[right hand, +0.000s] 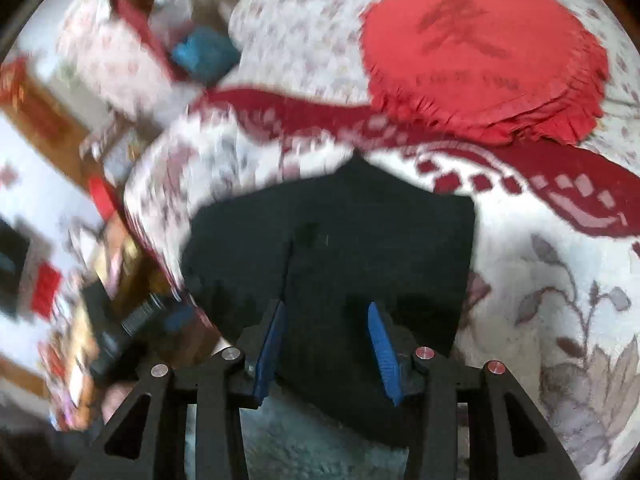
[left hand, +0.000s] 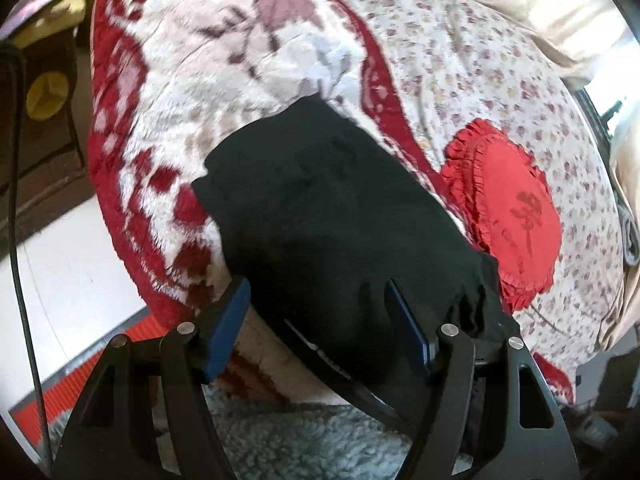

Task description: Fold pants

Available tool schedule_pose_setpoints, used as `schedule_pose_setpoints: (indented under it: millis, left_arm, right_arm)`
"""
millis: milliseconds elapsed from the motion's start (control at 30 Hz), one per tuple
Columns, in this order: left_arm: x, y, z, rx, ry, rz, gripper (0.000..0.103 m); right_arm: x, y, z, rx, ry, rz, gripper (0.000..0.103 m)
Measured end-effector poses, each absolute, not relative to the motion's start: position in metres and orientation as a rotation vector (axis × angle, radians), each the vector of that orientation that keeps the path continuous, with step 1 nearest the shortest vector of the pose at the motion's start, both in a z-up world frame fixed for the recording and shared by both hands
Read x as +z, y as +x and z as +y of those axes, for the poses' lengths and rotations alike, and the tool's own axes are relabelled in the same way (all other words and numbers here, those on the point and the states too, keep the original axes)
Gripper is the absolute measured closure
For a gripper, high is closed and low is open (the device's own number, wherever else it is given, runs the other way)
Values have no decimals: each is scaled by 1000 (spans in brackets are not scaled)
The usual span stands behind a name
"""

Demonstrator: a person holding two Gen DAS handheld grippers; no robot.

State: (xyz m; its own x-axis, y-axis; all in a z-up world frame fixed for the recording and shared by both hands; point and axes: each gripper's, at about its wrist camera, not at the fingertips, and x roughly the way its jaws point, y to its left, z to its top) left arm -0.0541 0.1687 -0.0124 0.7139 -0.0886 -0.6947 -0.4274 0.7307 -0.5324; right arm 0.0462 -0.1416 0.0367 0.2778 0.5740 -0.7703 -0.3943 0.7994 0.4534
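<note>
The black pants lie folded into a compact shape on a red and white fleece blanket. My left gripper is open, its blue pads either side of the pants' near edge, with some cloth bunched by the right finger. In the right wrist view the pants also lie flat and folded in front of my right gripper, which is open over their near edge. This view is blurred by motion.
A red frilled round cushion lies right of the pants on a floral sheet; it also shows in the right wrist view. A grey fluffy rug lies below. The bed's left edge drops to the floor with a black cable.
</note>
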Motion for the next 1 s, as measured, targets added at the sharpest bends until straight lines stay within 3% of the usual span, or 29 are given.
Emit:
schedule_pose_setpoints:
  millis: [133,300,433,500,533,667,800,933,1000]
  left_arm:
    - [31,-64,142,81,-597,667,34]
    - [62,-56,81,-227,-357,672,34]
    - [37,-27,49,-273,-256,827,35]
    - [8,-3,43,-184,-207,985,46]
    - [-12,10,46,-153,-222,1078,47]
    - [-10,16,51,-166,-243,1085,47]
    - [14,-18,85,-222,-393,956,47]
    - [15,-63,166,-107,-602,830,33]
    - [-5,-79,213,-6,-780,817,32]
  right_arm:
    - [-9,44,-103,616,-5,1282,61]
    - [-5,40,-99,624,-61,1222,61]
    - [0,38,-110,577,-49,1202,61]
    - [6,32,-119,536,-66,1196,61]
    - [8,31,-122,516,-80,1194,61]
    - [14,30,-135,471,-123,1185,61]
    - [30,29,-163,489,-60,1130,61]
    - [42,23,-204,515,80,1059,61]
    - [39,23,-221,527,190,1057,61]
